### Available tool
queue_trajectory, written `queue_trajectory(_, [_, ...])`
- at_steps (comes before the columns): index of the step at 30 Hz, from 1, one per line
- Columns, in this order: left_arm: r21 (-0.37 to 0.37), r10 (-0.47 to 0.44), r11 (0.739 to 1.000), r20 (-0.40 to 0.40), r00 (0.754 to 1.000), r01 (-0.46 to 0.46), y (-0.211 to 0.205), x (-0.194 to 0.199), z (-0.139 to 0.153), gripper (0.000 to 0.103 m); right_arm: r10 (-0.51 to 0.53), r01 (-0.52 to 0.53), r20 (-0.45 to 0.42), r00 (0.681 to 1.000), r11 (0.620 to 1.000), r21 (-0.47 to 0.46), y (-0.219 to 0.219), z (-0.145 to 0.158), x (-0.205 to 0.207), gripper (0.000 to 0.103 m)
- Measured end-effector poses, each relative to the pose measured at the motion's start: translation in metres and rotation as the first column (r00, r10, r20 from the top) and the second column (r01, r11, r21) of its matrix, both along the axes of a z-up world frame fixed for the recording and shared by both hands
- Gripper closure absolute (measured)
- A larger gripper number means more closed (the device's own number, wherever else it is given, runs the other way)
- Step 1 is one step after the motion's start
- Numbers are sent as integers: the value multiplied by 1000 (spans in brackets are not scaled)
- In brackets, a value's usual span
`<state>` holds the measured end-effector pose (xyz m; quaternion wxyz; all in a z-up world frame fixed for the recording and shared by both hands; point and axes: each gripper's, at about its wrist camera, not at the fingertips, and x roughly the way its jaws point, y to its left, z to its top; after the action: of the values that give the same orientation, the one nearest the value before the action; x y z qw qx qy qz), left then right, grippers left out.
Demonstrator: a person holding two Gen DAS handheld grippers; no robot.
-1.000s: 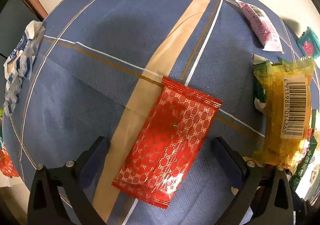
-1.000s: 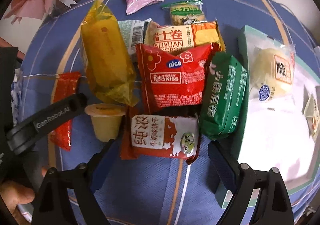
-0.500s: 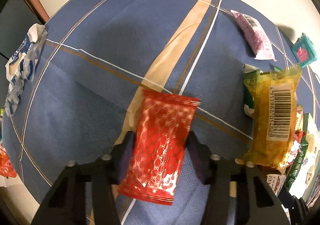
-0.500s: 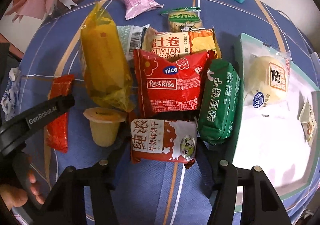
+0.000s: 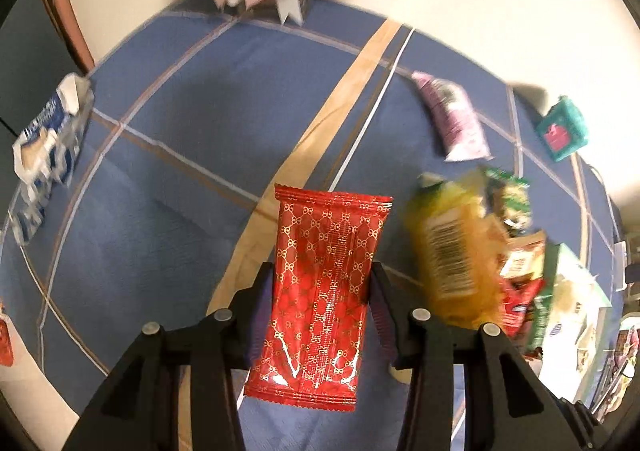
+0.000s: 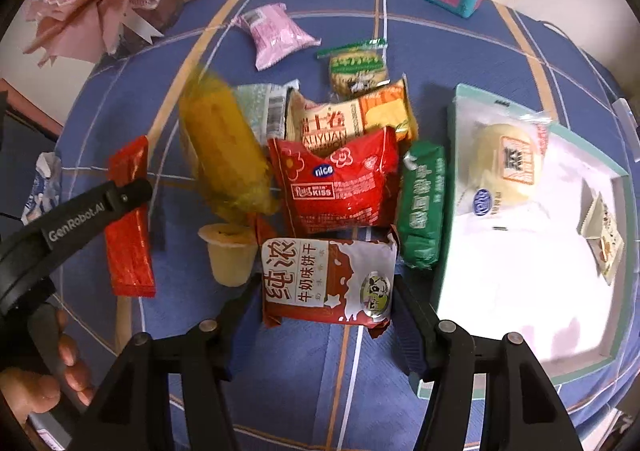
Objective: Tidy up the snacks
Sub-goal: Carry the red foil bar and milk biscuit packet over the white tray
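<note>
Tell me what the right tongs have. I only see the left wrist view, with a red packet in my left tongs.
Observer: The right tongs are shut on a red-and-white biscuit packet.
Operator: Anything in the tray?
Observer: A wrapped bun and a small sachet lie in it.
Operator: Anything hidden by the yellow bag?
Observer: A jelly cup stands left of the biscuit packet.

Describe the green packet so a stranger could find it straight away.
Start at the white tray on the blue tablecloth. Against its left rim lies the green packet, lengthwise. It is the only solid green wrapper, beside the red Kiss bag.
</note>
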<state>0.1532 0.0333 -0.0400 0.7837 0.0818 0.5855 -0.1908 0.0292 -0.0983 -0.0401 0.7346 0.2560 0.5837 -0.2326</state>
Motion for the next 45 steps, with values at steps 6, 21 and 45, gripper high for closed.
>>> queue_trajectory(6, [-48,-11,999,54,999,13,-5,-11,41,56,-11,11,55,998,1000,3,-7,39,-21,40])
queue_trajectory(21, [-82,-50,995,122,991,60,-33,-36,81,56,-73,75,112,991,997,-15,-26,78,-57,40])
queue_trajectory(45, [-112,-349,923,156,924,368,-149,-155,89,55,-469,475,86,879,878,-67,-158,80,-182,39])
